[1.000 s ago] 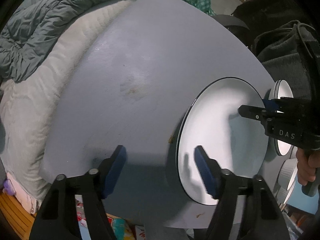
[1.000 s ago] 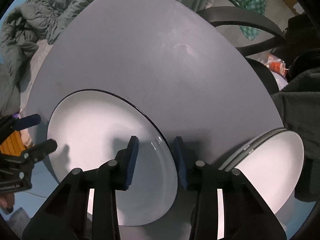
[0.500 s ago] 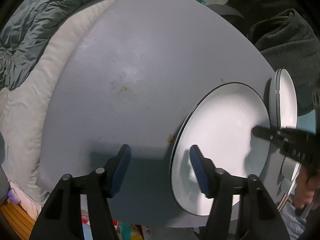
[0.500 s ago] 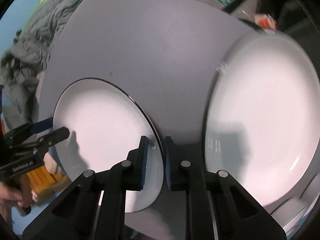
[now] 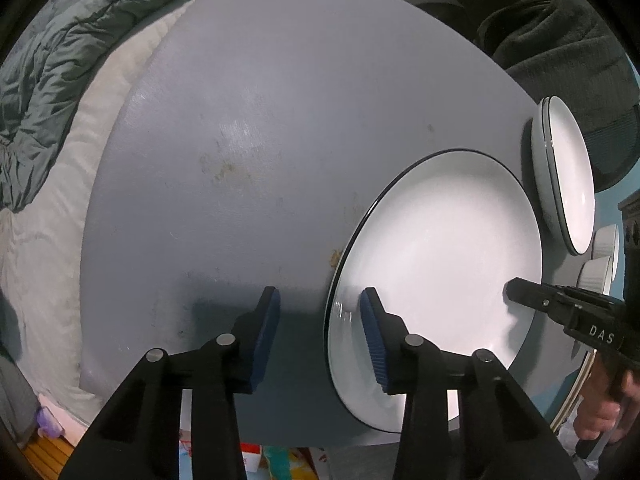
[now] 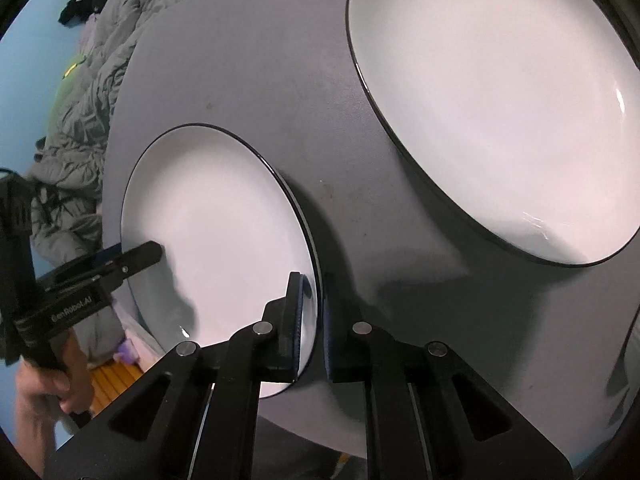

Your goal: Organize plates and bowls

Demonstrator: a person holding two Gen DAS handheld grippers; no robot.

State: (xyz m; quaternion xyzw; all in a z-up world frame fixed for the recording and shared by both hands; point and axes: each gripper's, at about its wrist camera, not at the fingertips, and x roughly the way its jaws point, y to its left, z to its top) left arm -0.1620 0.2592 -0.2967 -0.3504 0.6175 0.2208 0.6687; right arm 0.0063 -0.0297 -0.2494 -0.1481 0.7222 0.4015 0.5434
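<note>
On the desk [image 5: 280,100], you are clamping the right hand-held gripper [image 6: 311,316] onto the lone plate [image 6: 216,232], left hand-held gripper [image 5: 320,320] closing unclenched, stacking undone.

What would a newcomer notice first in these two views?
The white plate with a dark rim on the grey table, with a gripper at each side: the right gripper is clamped on its near edge, and the left gripper straddles the opposite rim, its jaws having just been closing. Next, the plate stack at the table's far right.
</note>
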